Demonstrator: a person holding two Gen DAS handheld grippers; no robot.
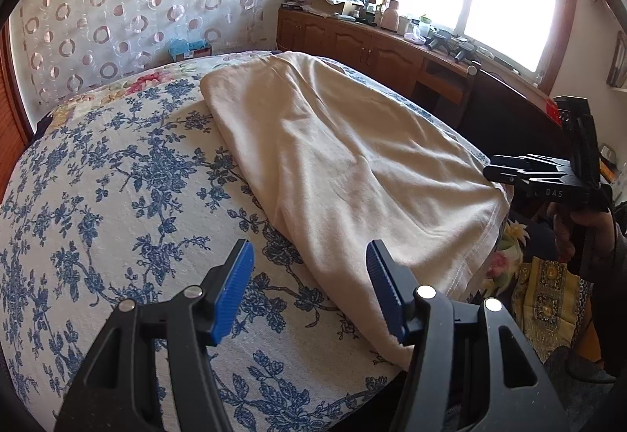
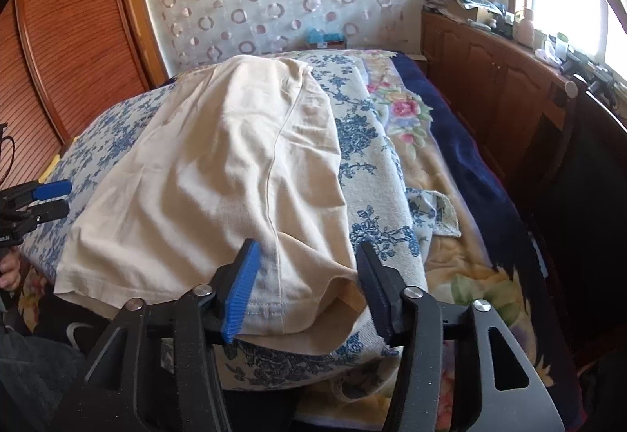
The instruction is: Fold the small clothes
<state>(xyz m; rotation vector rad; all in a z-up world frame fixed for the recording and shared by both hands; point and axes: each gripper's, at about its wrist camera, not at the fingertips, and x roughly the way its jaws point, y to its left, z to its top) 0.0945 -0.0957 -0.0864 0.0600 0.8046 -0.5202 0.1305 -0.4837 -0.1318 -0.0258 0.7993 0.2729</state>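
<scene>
left wrist view: the left tool (image 1: 309, 267) hangs with its jaws wide and empty over the blue-flowered bed cover (image 1: 117, 197), just beside the near left edge of the cream garment (image 1: 345, 158) lying long and flat on the bed. right wrist view: the right tool (image 2: 305, 271) stands wide around the garment's near hem (image 2: 298, 299), pads not pressing. a careless pinch here could catch the bed cover with the hem and spoil the fold.

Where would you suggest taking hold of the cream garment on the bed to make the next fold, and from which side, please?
Probably the stitched hem corner of the cream garment nearest the right gripper, coming in from the near bed edge. That hem lies right at the edge of the blue floral cover and lifts slightly, so a finger could slip under. Both the right and the left gripper are open.
</scene>
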